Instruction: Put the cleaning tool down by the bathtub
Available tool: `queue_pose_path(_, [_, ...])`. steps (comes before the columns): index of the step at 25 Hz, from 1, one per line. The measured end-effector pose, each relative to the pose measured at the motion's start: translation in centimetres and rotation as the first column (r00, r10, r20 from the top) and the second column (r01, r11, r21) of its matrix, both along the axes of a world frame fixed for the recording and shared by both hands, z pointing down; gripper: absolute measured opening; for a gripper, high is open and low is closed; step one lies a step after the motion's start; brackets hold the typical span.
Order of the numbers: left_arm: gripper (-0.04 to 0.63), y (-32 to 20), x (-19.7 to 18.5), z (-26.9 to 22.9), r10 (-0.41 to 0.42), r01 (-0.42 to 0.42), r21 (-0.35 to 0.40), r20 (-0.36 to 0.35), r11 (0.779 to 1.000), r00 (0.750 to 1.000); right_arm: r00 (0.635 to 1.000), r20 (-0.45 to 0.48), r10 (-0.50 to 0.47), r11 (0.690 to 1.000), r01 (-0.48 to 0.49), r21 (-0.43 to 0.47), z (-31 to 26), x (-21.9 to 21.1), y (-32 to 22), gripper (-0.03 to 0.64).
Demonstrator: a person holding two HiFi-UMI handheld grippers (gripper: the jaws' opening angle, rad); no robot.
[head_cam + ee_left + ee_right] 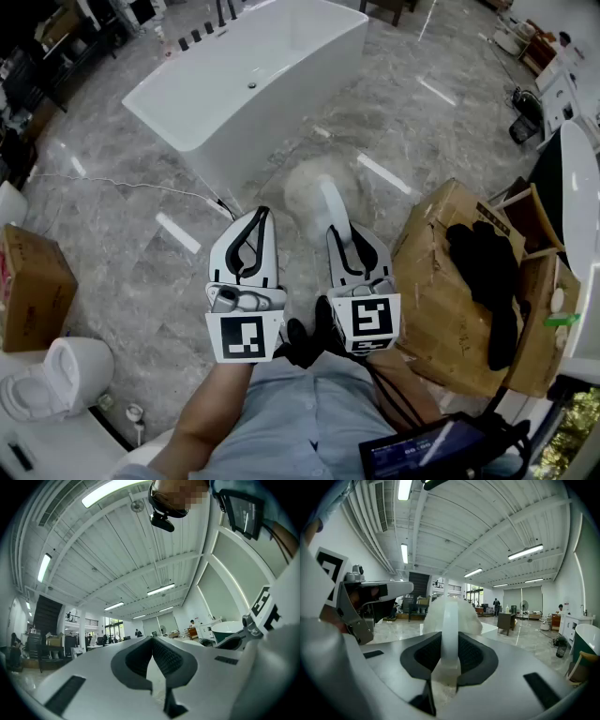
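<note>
Gripping handle of white duster, right tool, fluffy head jutting beyond its tips, left tool closed

We see the bathtub only in part: its far end runs off the top edge of the head view. There the cleaning tool shows a pale, smeared head, and the lower end of its handle is buried between the jaws of the right gripper. The cardboard box is cut by the left edge. We cannot name the dark thing lying on the torn box.
</note>
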State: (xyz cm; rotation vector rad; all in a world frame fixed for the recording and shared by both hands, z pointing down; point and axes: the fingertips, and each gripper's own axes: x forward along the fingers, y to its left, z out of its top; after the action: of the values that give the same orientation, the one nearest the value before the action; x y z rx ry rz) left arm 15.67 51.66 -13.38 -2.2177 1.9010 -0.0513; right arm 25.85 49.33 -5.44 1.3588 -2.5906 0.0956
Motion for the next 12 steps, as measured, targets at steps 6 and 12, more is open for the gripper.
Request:
queue_pose_path(6, [0.017, -2.0, 0.9, -0.1, -0.003, 0.003, 0.002, -0.007, 1.0, 1.0, 1.0, 0.002, -0.001, 1.0, 0.001, -0.006, 0.3, 1.0, -2.2, 0.097])
queue_pose_path(12, [0.017, -4.4, 1.4, -0.1, -0.029, 0.029, 0.009, 0.002, 1.0, 1.0, 1.0, 0.023, -0.015, 1.0, 0.016, -0.011, 0.8, 2.2, -4.8, 0.097])
